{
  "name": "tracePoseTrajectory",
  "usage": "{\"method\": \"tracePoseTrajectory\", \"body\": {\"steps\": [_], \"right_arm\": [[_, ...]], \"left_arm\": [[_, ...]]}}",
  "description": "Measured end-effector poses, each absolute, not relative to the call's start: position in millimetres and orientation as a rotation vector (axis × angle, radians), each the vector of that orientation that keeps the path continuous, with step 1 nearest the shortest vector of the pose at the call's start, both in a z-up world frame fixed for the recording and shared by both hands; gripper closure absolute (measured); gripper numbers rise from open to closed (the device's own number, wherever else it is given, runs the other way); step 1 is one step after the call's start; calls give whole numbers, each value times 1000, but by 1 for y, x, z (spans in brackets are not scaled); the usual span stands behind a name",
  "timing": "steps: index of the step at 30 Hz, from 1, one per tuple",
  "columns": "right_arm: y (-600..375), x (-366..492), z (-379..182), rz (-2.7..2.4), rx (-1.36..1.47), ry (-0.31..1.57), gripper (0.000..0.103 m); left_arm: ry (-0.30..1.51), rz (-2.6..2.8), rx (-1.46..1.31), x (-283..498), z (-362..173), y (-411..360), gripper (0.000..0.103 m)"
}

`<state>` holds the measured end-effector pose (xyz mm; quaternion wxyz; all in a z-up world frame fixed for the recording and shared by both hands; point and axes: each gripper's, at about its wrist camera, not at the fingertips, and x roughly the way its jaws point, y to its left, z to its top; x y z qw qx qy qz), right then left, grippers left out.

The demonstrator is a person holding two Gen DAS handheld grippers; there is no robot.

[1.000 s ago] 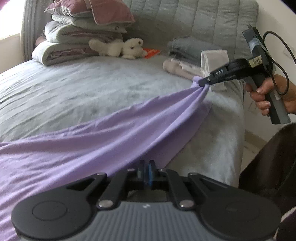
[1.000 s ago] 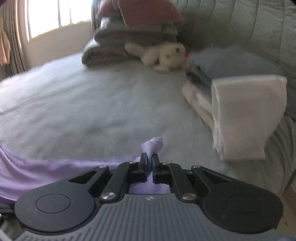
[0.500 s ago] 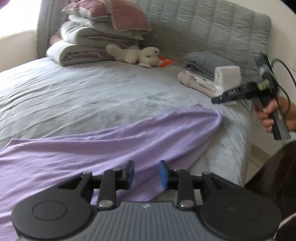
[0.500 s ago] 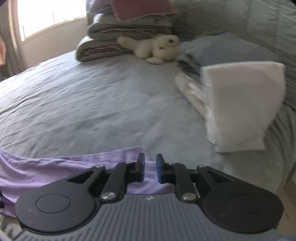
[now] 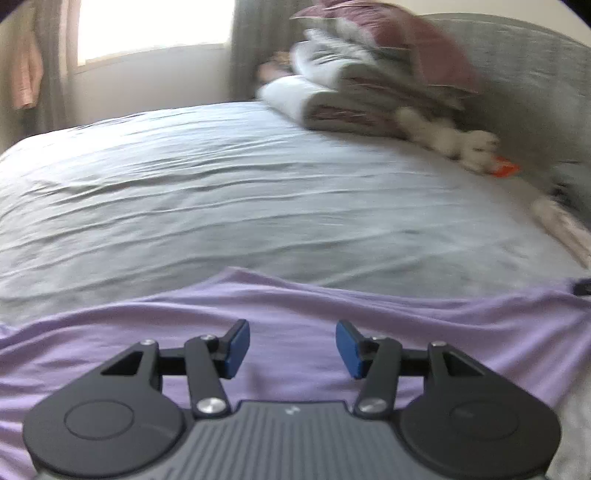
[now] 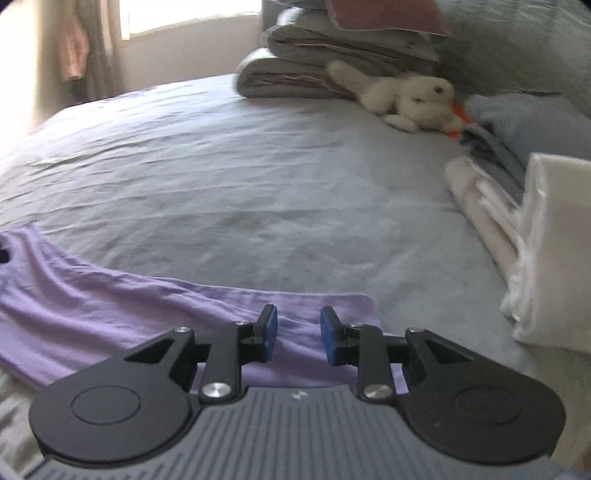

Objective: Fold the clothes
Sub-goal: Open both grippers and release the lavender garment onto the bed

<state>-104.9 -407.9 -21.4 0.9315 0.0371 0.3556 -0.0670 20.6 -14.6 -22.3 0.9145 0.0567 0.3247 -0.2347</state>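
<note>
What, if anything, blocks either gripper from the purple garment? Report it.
Nothing visible does. The purple garment lies flat on the grey bed, right below the left gripper and the right gripper. Both grippers' jaws are opening, with nothing pinched. The folded white stack sits off to the side.

Grey bed [image 6: 258, 177]; bright window [image 5: 151, 26]; grey curtain [image 6: 99, 48]

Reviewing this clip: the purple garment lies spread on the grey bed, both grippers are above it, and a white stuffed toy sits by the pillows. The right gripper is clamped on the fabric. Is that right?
Not quite. In the right wrist view the right gripper is not clamped: its jaws are opening, with nothing pinched between them, and the purple garment lies flat beneath. The rest holds: grey bed, left gripper above the fabric, white stuffed toy by the pillows.
</note>
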Motion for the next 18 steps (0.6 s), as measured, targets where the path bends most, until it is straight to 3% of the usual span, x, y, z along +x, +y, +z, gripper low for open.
{"method": "tracePoseTrajectory", "body": {"steps": [8, 18], "right_arm": [[-383, -82, -5, 156, -18, 757, 74], [-371, -57, -26, 249, -82, 846, 74]], "left_arm": [[669, -431, 166, 59, -20, -3, 49], [726, -536, 142, 98, -26, -3, 52]]}}
